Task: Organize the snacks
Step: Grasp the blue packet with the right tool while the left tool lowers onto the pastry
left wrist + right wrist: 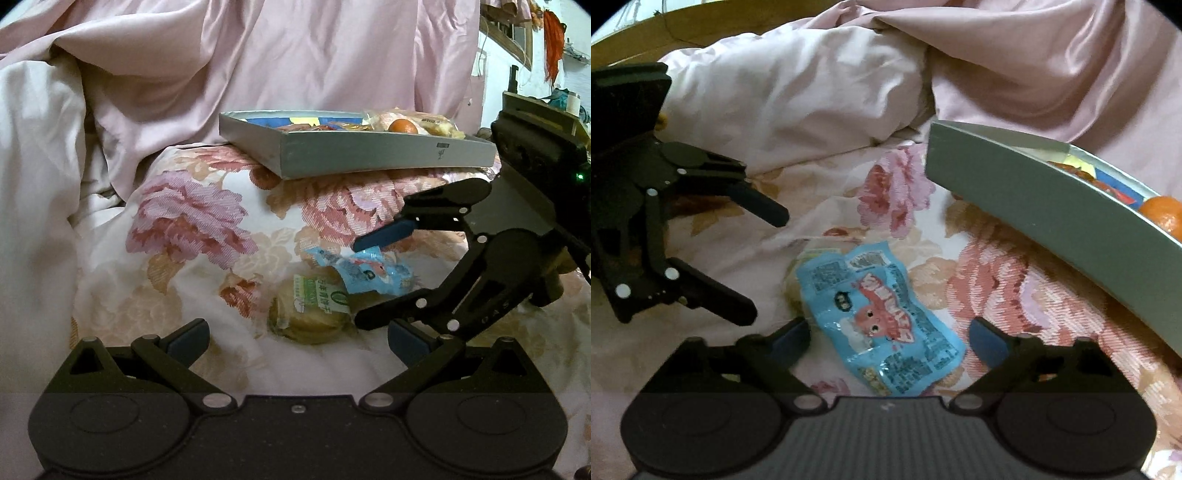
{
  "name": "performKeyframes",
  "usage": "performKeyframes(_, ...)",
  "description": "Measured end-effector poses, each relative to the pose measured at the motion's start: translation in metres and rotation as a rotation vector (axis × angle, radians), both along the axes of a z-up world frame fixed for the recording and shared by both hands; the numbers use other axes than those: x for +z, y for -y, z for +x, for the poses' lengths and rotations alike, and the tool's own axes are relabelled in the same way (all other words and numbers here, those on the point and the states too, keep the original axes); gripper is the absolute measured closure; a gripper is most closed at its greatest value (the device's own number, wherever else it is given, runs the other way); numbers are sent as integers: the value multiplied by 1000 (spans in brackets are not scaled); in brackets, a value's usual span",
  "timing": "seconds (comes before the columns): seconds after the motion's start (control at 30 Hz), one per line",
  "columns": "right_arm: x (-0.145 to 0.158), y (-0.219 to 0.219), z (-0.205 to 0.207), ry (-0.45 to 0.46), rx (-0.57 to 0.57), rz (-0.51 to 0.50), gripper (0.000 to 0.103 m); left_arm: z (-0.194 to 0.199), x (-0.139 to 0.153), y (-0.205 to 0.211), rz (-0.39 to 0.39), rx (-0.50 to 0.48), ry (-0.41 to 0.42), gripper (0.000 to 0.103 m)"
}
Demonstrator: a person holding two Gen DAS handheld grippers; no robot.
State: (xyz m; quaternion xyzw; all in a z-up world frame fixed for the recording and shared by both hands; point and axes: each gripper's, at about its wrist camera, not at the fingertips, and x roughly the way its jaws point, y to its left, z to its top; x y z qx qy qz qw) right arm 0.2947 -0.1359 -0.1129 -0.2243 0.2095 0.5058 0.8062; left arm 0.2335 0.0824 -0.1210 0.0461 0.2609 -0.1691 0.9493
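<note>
The blue packet (882, 325) lies flat on the flowered quilt (997, 295), overlapping the top of a round cake in a clear green-printed wrapper (314, 310), just below and in front of the grey box (369, 155) that sits on the hump of the quilt. That box already holds other snacks — an orange (403, 126) among them. I read the step in hand as picking up this packet to add it to the box.

My right gripper (890, 338) has its jaws apart and straddling the near end of the packet; the pads are beside it, not pressing on it. My left gripper (299, 338) stands open too, nothing between its fingers, near the cake and on the far side of the packet from the box.

Next I judge I need to bring the right jaws in on the packet's crinkly edge without pinching the quilt, then lift it clear of the cake and carry it up over the box wall.
</note>
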Motion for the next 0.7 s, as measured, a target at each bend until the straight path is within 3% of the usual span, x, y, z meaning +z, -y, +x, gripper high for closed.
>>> performKeyframes(0.1,1,3,-4,-9,-15,6,30,1,1,1,0,1,3,1)
performKeyframes(0.4,6,16,-22,-10,-128,7,44,8,3,11,34,39,-2,4)
performKeyframes(0.7,8,57,-37,-90,-274,65,59,15,-3,18,44,74,-16,8)
